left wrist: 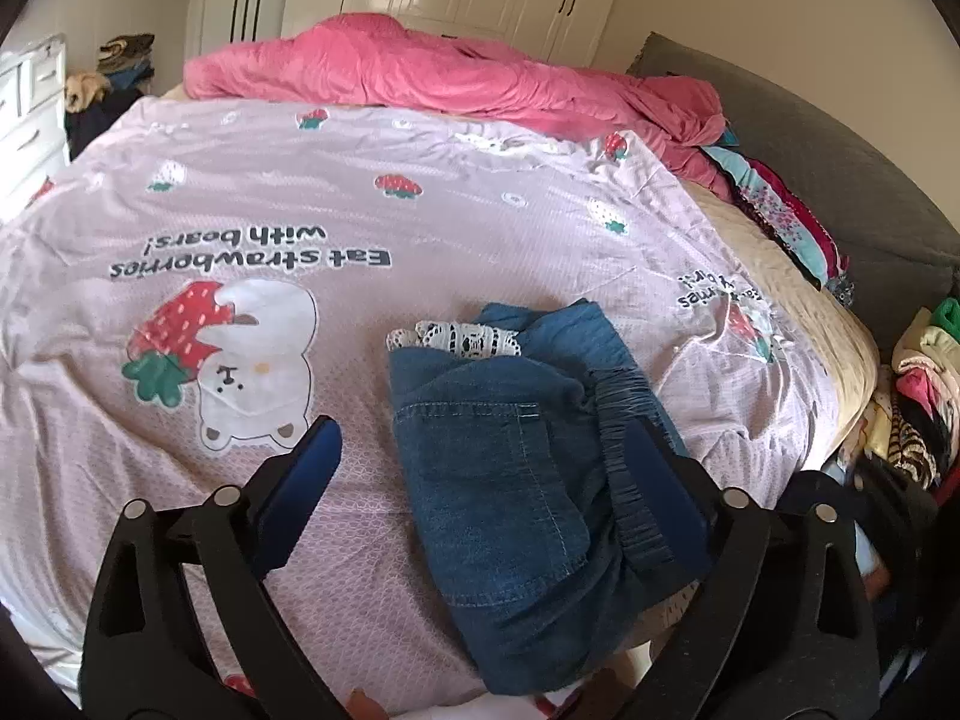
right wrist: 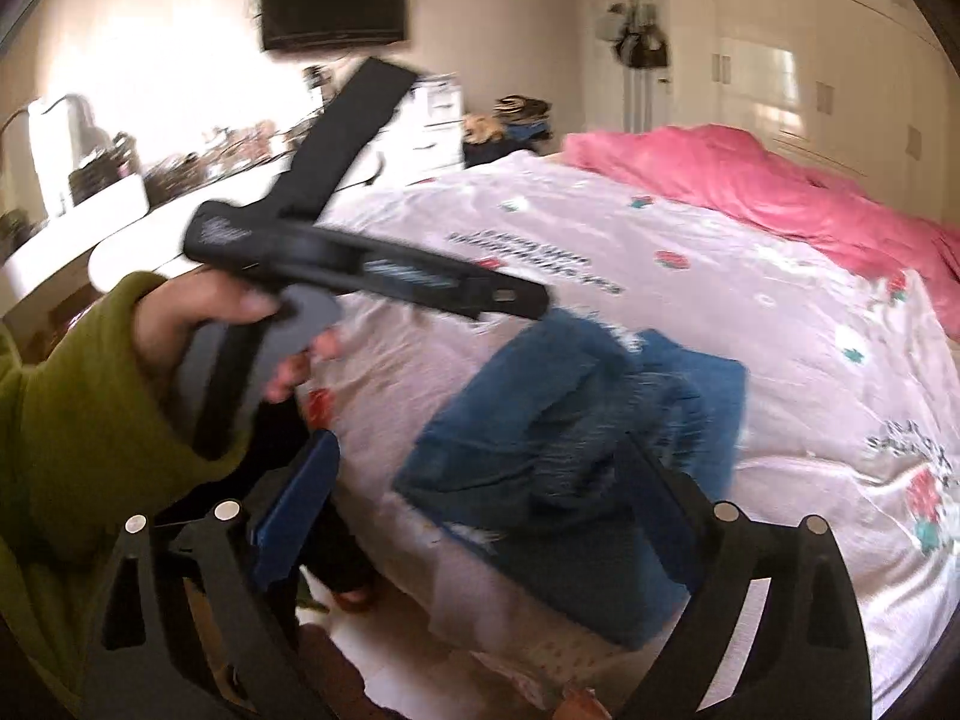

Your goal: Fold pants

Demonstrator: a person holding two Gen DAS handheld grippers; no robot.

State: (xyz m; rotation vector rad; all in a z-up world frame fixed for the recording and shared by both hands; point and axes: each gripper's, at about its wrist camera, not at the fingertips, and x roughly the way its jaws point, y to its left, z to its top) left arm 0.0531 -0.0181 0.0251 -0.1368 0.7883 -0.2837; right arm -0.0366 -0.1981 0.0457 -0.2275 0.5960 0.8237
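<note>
While both the left gripper [left wrist: 480,480] and right gripper [right wrist: 480,498] gape empty, the folded pants [left wrist: 516,450] lie just ahead on the bed [left wrist: 240,210], soft, limp denim best pinched at thick folded edges.

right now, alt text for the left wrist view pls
Folded blue denim pants with a white lace trim lie on a pale pink strawberry-and-bear bedspread, near its close edge. The left gripper hangs over them with jaws wide open, holding nothing. A rumpled pink blanket lies at the far end.
</note>
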